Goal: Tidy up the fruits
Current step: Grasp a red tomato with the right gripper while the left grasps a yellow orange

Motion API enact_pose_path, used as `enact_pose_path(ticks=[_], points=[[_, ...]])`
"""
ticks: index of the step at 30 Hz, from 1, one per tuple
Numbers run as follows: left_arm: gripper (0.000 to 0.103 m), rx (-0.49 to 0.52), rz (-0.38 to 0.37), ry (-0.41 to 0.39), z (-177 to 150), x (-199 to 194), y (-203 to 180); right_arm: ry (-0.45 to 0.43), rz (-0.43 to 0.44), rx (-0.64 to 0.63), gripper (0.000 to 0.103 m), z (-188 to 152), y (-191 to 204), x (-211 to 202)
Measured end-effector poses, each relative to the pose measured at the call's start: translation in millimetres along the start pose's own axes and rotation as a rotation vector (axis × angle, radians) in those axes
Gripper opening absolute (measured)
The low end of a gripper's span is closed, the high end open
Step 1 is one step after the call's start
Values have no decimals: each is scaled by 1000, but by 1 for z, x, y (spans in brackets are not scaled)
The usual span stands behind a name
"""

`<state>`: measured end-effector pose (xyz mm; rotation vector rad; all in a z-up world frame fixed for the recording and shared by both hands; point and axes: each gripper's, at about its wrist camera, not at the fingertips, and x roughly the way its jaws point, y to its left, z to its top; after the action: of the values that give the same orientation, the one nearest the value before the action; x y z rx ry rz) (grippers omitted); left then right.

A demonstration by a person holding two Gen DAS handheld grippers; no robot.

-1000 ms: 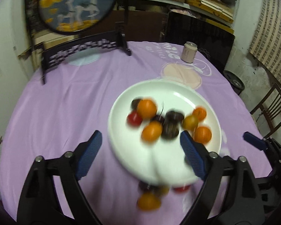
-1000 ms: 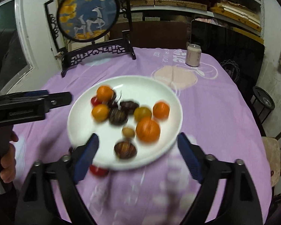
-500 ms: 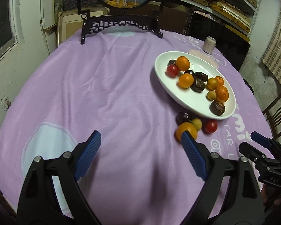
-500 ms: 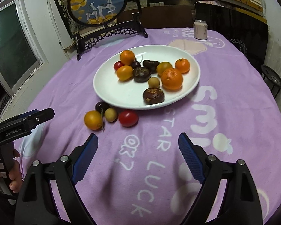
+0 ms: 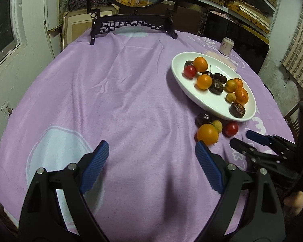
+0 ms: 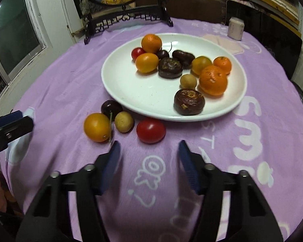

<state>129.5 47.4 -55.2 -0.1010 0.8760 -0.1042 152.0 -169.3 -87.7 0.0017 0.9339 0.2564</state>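
A white plate (image 6: 119, 92) piled with fruit sits on a round table draped in a purple cloth (image 5: 115, 104), the centre of the scene. On the plate lie oranges, among them a large orange (image 6: 213, 80) near its right rim, along with dark brown fruits, a small red tomato and a pale round longan. Four fruits lie off the plate, just beside its near rim on the cloth: a dark cherry (image 6: 111, 108), a yellow-orange citrus (image 6: 97, 127), a beige longan (image 6: 123, 121) and a red tomato (image 6: 150, 130). The cherry, citrus and longan cluster together, touching or nearly so; the tomato sits a little apart to their right.

The right gripper (image 6: 149, 156) hovers just short of the red tomato on the side away from the plate, its blue-padded jaws having just been closing, with nothing but cloth between them and the tomato beyond the tips. The left gripper (image 5: 151, 157) hangs over bare cloth well to the left of the plate, its jaws spread wide and empty, the citrus just beyond its right finger.

Beyond the plate stand a pale drink can (image 5: 226, 46) and, at the table's far edge, a carved black stand (image 5: 131, 25) holding a round painted screen.
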Motion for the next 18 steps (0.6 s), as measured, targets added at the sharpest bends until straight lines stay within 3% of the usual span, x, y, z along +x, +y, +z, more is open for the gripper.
enact_pose_path(ticks=[5,10,18], points=[[89,10,-5,13,0,6,-4,18,-8,-12,34,8,1,17],[89,66,-11,46,-1,16,-24,4,12,13,32,3,-4,5],[89,179,4,83,-4,40,-66,-6,38,72,32,-33,-29,-43]])
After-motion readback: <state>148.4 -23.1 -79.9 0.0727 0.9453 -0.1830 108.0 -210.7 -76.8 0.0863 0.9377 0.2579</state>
